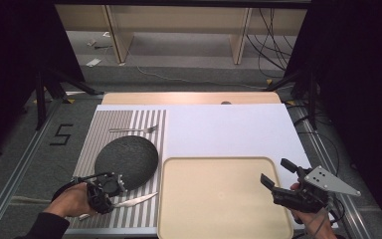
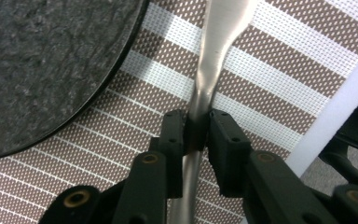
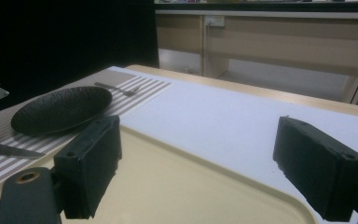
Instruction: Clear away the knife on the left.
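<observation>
Left tool (image 2: 196, 133) pinching slim silver table knife (image 2: 214, 56) on striped placemat (image 2: 270, 74), lower left, beside dark round stone plate (image 2: 42, 65) | right tool (image 3: 198, 172) spread above beige plastic tray (image 3: 177, 182), seemingly waiting

This is a laboratory recording bay. Black curtains (image 1: 10, 59) close both sides, cables (image 1: 271, 37) hang beyond the far end of the surface (image 1: 229, 127), and a floor mark "5" (image 1: 62, 134) lies ahead of the left tongs (image 1: 110, 186). Plain wooden benches (image 3: 270, 37) stand well beyond.
</observation>
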Tool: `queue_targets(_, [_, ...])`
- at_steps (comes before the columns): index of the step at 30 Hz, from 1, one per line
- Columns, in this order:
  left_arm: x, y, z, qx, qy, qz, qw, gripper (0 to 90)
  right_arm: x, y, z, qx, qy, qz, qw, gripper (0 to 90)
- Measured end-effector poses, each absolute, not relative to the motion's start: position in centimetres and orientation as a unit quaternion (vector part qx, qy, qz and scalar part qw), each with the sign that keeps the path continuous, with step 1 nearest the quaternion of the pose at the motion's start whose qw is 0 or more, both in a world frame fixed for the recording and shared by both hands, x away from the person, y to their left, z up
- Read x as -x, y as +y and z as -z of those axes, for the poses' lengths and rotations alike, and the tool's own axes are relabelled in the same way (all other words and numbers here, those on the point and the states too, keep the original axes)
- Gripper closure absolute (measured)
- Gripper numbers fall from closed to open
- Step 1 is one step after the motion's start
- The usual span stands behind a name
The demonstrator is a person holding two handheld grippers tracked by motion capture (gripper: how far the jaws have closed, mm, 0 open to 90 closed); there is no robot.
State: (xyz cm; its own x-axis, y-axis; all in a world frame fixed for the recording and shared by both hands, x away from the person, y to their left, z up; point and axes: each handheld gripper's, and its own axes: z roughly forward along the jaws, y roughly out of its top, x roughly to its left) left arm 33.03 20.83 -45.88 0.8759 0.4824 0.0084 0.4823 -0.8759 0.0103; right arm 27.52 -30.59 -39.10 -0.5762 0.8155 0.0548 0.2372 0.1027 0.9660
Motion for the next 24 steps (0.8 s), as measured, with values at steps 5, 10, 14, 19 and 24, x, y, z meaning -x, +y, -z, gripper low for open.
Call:
queue_targets(5, [-33.04,20.67,45.9,-0.971,0.241,-0.002,0.001,79.2,-27.52,-30.64,39.09,-0.379,0.695,-0.552,0.263,16.2])
queue_targets(10, [-33.24,20.7,45.88,-0.966,0.257,0.007,0.0,79.7,-27.54,-30.61,39.1,-0.379,0.695,-0.552,0.263,16.2])
queue_targets(14, [-33.24,20.76,45.82,-0.965,0.263,0.008,0.001,79.9,-27.55,-30.64,39.1,-0.38,0.695,-0.551,0.263,16.3])
queue_targets(19, [-33.23,20.92,45.81,-0.962,0.272,0.013,0.006,80.0,-27.57,-30.62,39.12,-0.38,0.695,-0.551,0.263,16.2])
queue_targets(24, [-32.96,20.85,45.49,-0.958,0.284,0.022,0.009,80.0,-27.58,-30.6,39.12,-0.38,0.695,-0.551,0.262,16.3])
